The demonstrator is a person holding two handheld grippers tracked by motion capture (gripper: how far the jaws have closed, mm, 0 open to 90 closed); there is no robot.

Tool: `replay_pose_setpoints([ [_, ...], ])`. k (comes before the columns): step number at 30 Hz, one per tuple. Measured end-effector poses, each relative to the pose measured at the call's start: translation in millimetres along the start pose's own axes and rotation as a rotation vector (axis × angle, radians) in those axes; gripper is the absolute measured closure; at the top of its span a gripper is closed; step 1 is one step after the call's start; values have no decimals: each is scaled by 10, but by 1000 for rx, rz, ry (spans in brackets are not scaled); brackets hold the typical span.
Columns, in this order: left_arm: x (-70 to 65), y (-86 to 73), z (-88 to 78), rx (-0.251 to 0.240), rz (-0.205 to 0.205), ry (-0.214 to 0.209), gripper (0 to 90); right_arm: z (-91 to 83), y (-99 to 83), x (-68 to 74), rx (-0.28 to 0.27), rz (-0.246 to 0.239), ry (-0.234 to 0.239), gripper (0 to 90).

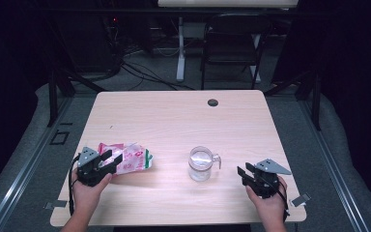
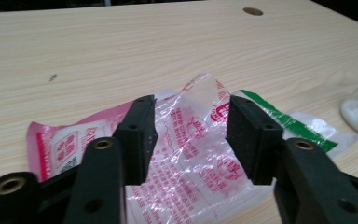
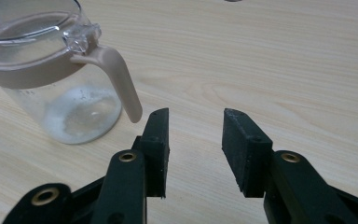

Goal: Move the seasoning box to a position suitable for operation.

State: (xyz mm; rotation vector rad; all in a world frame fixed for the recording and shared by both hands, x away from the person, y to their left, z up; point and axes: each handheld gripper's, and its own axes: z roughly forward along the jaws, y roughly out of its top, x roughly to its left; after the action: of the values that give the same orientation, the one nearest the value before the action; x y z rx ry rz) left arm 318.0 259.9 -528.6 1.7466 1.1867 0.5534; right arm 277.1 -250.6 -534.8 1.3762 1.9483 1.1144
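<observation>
Lying crumpled on the pale wood-grain worktop point(image 1: 174, 116), the pink, white and clear plastic food packet point(image 1: 128, 158) sits near the front left. It bears red printed characters, a round red emblem, a small square code patch on its pink end and a green stripe at its far end; none of the writing can be read. The left gripper point(image 2: 191, 135) has its jaws spread on either side of the packet's raised clear flap, the pads not pressing it. Right of the packet stands the clear plastic jar with a beige band and beige handle point(image 3: 70, 74), a white residue on its bottom. The right gripper point(image 3: 196, 149) hovers just beside the handle, jaws spread over bare wood, holding nothing.
</observation>
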Motion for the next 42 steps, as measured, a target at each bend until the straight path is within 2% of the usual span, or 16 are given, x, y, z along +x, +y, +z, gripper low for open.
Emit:
replay_pose_setpoints([
  [2, 25, 16, 26, -6, -25, -22, 569, 10, -7, -19, 1, 2, 1, 618],
  [4, 26, 17, 31, -8, -30, -22, 583, 20, -9, -34, 7, -1, 0, 621],
  [9, -2, -10, 9, 21, 7, -14, 587, 44, 7, -25, 12, -9, 14, 640],
  [13, -29, -28, -32, 29, 29, -27, 597, 66, 26, 27, 16, -34, 19, 647],
  [16, -30, -48, -58, 26, 45, -15, 610, 59, 25, 53, 19, -30, 36, 647],
  [20, 6, -48, -74, -1, 23, -15, 608, 75, 27, 76, 13, -37, 46, 652],
  [24, 38, -49, -44, 16, -4, -29, 604, 113, 37, 87, 9, -48, 48, 654],
  [32, 38, -47, -43, 28, -1, -7, 603, 116, 23, 116, 24, -63, 64, 652],
  [40, 40, -46, -33, 28, -5, -9, 594, 142, 28, 167, 20, -79, 88, 594],
  [42, 43, -48, -42, 26, -4, -5, 585, 162, 18, 178, 3, -82, 91, 559],
])
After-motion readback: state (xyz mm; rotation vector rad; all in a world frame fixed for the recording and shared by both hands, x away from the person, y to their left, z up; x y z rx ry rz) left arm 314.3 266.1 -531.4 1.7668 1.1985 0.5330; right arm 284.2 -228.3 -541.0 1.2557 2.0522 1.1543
